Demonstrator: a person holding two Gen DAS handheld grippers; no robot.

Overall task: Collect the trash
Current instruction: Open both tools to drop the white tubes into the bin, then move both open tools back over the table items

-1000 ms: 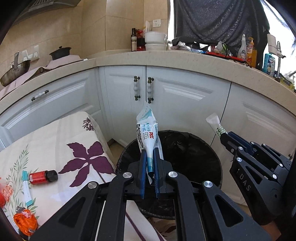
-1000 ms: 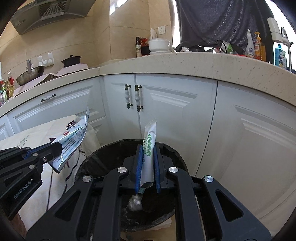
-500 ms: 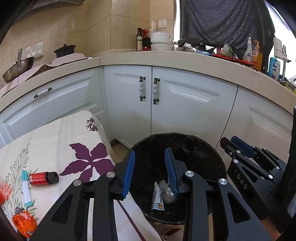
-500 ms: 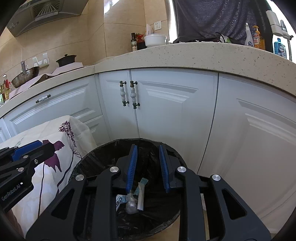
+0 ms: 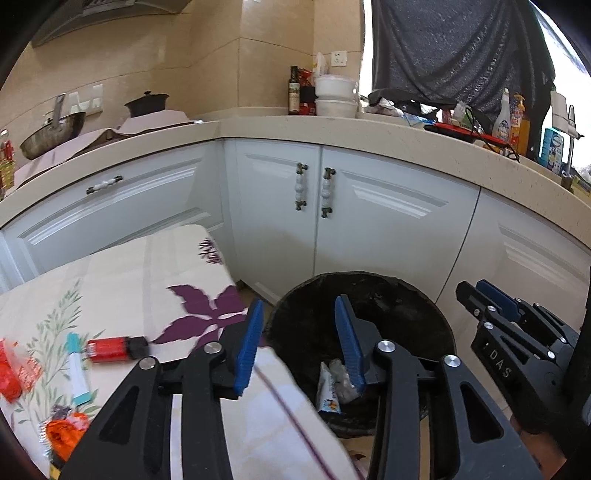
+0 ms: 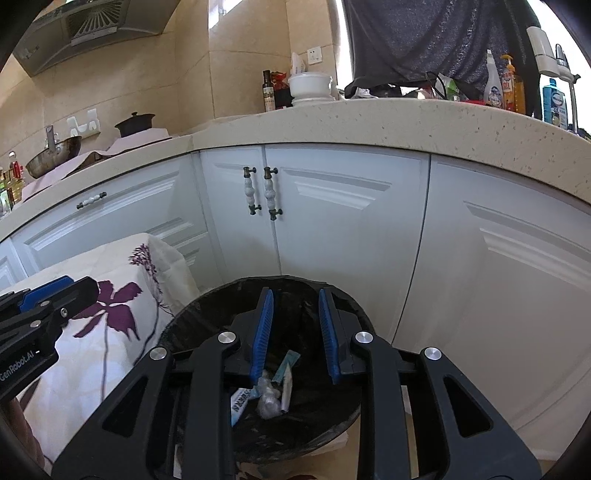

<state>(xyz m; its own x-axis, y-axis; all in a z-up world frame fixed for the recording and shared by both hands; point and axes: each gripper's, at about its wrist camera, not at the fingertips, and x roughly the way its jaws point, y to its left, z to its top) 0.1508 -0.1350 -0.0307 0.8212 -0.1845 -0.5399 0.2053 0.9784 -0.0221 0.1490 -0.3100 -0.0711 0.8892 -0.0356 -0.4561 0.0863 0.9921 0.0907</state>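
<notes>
home kitchen: countertop (image 6: 369, 122), range hood (image 6: 92, 26)

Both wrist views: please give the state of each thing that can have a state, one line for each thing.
left gripper: jaws opening, nothing between them.
right gripper: open, empty, over the bin.
trash bin: uncovered, black liner, some trash inside.
tubes: lying at the bin's bottom.
red bottle: lying on its side on the tablecloth.
orange wrapper: crumpled, on the tablecloth.
cabinet doors: closed.

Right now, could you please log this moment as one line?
left tool: opening, empty | right tool: open, empty | bin: tubes inside | table: trash left
</notes>
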